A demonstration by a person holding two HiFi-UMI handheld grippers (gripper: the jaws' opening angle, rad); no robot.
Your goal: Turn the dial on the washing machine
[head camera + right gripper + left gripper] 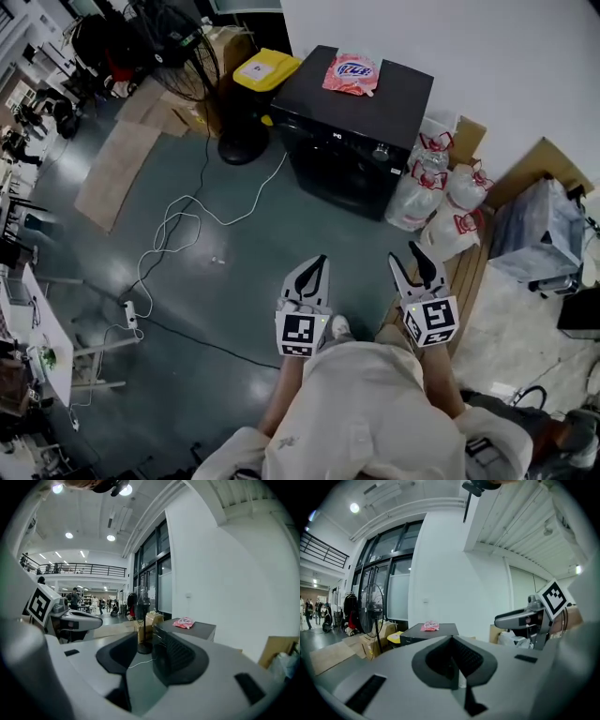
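Nothing of the task looks done yet, and all of it is left, since neither tool is anywhere near the control. Left of the washing machine (352, 122) stands a floor fan (202, 56) with a yellow-lidded bin (266, 68) just beside the machine. The black, front-loading machine stands against the white wall with a pink packet (352, 72) lying on its top. The dial (381, 152) is the small round knob on the front panel, towards the machine's right end, and nothing touches it. Right of the machine, white bags with red handles (441, 202) are heaped close against its side. Both tools are held in front of the machine and well apart from it, across open floor, so the approach, the grip on the dial and the turn are judged still to come. The left gripper (322, 258) is held out before the person's body, roughly level and tipped a little downward, aimed at the machine's front. Its jaws are pressed together with nothing between them. The right gripper (417, 248) is carried alongside it in the same near-level pose and lines up more with the dial end of the machine. Its jaws are closed down to a narrow slit through which only floor shows, and they hold nothing.
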